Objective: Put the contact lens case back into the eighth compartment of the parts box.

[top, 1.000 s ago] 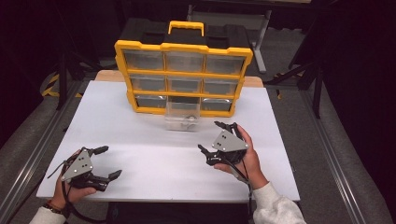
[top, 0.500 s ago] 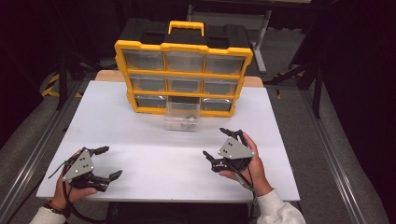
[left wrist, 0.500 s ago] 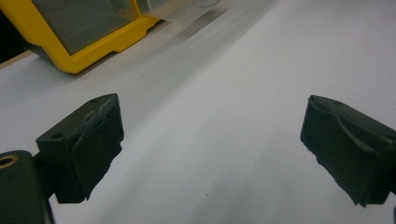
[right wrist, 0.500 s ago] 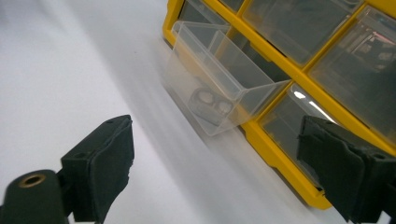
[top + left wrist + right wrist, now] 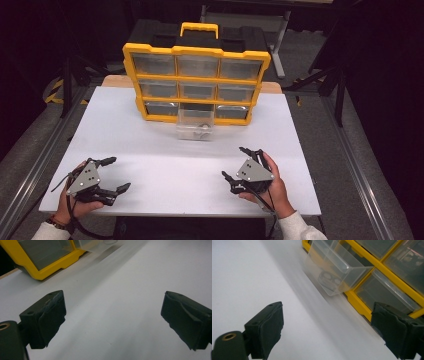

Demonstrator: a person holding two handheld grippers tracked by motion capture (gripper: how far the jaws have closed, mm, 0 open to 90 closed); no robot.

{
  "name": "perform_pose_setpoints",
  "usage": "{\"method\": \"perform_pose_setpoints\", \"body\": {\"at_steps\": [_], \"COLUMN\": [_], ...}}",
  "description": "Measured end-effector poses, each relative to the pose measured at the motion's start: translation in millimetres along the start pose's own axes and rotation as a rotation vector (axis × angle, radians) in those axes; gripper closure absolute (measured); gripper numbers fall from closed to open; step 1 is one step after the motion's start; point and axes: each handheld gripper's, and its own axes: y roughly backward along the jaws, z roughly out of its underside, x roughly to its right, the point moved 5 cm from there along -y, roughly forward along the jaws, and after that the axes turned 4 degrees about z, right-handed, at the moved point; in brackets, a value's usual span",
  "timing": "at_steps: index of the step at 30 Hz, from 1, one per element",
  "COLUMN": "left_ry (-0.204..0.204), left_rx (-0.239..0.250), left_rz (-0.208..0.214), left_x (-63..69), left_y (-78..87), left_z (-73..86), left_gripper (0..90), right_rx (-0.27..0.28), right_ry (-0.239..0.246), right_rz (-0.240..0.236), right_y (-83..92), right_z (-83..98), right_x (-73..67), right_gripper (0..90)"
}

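I'm drawing my right gripper back toward me, away from the pulled-out clear drawer, jaws spread.

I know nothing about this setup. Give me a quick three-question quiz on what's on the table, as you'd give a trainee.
1. True or false: every clear drawer of the yellow plastic organiser is pushed in.
2. Which drawer sticks out? A) top left B) bottom middle C) middle right
3. Fill in: both the left gripper and the right gripper have their jaws ____.

Key:
1. False; one clear plastic drawer is pulled out over the white table.
2. B
3. open, holding nothing
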Motion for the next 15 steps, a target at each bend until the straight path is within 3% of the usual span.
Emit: {"method": "perform_pose_setpoints", "body": {"at_steps": [8,15], "left_ry": [-0.007,-0.004], "left_rx": [-0.007,-0.009], "left_rz": [0.002,0.004], "left_x": [0.5,0.8], "left_y": [-0.8,-1.5], "left_z": [0.4,0.8], "left_gripper": [6.9,6.9], "right_rx": [-0.038,-0.057], "right_ry": [0.001,-0.042], "right_rz": [-0.001,0.003], "right_y": [-0.1,4.2], "right_z": [24.4,46.3], "right_x": [-2.4,2.9], "right_gripper": [12.8,12.5]}}
